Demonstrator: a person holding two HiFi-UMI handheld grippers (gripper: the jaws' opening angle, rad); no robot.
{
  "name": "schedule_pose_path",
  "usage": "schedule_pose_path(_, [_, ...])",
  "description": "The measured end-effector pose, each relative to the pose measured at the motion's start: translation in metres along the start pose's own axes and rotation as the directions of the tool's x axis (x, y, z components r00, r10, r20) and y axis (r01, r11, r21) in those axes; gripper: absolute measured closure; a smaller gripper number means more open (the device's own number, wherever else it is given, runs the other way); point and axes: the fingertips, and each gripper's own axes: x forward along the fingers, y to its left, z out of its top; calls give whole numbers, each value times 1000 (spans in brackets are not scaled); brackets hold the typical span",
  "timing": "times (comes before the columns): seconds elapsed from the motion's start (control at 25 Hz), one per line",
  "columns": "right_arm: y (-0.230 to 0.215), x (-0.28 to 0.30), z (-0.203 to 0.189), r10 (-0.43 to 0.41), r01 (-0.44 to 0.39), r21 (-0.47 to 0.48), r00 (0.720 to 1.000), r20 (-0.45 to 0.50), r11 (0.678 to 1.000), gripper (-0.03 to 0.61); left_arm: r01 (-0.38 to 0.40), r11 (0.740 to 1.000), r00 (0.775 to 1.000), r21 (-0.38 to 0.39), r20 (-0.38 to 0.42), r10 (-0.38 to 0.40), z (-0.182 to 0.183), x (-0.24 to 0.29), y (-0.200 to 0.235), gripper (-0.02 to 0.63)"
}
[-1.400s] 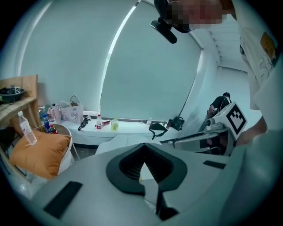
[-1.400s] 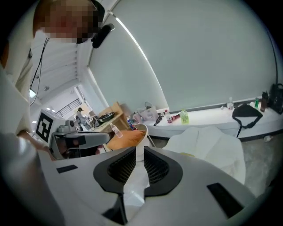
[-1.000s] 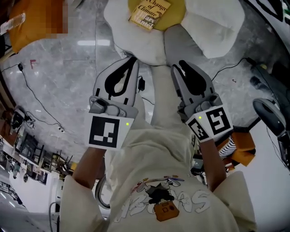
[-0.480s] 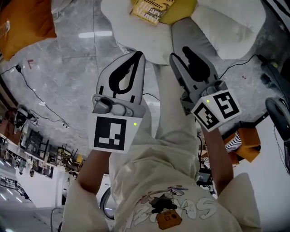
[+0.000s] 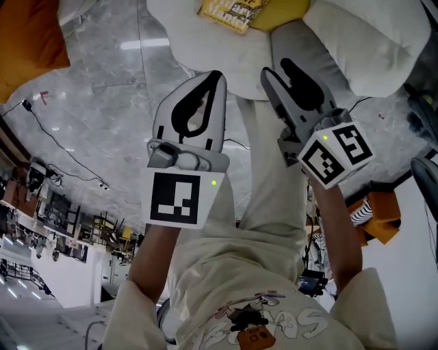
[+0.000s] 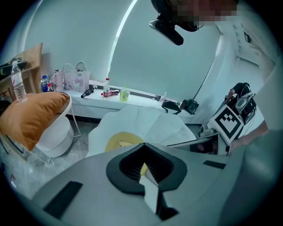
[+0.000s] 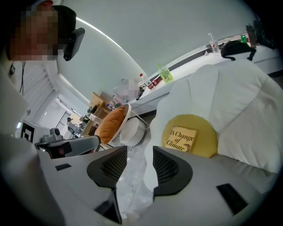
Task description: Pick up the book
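The yellow paperback book [image 5: 233, 9] lay on the yellow round centre pad [image 7: 208, 137] of the white petal-shaped cushion [image 5: 205, 48], at 12 o'clock from both grippers. The left gripper [image 5: 217, 75] had its jaws together and empty. The right gripper [image 5: 276, 68] had its jaws apart, just opened wider, with nothing between them.

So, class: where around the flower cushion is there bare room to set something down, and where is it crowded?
Free: the white petals ringing the yellow centre, and floor between them and the orange pillow. Crowded: the centre, where the book lies, and the wall ledge, lined with bottles.
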Motion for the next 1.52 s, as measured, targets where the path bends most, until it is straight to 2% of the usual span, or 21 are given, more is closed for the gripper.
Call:
schedule_pose_path(0.12, [-16, 11, -13, 3, -2, 47, 1000, -6, 999, 396, 30, 999, 998, -24, -58, -31, -23, 12, -2, 607])
schedule_pose_path(0.36, [-43, 34, -37, -4, 2, 130, 1000, 13, 992, 388, 44, 997, 993, -71, -106, -51, -64, 33, -1, 607])
schedule_pose_path(0.96, [-116, 114, -99, 2, 7, 196, 999, -45, 981, 341, 38, 999, 992, -17, -119, -40, -113, 110, 17, 607])
schedule_pose_path(1.16, [-146, 135, -116, 6, 7, 254, 999, -48, 967, 334, 40, 999, 991, 1, -131, -39, -135, 132, 22, 607])
schedule_pose_path(1.28, [-160, 148, -125, 8, 7, 226, 998, -66, 974, 334, 60, 998, 991, 30, -119, -56, -145, 143, 23, 607])
schedule_pose_path(1.4, [-172, 157, -131, 7, 9, 238, 998, -67, 971, 333, 47, 999, 987, 14, -154, -44, -152, 150, 23, 607])
schedule_pose_path(1.52, [-188, 166, -136, -8, 25, 248, 998, -68, 968, 328, 75, 995, 989, 59, -135, -67, -156, 159, 25, 607])
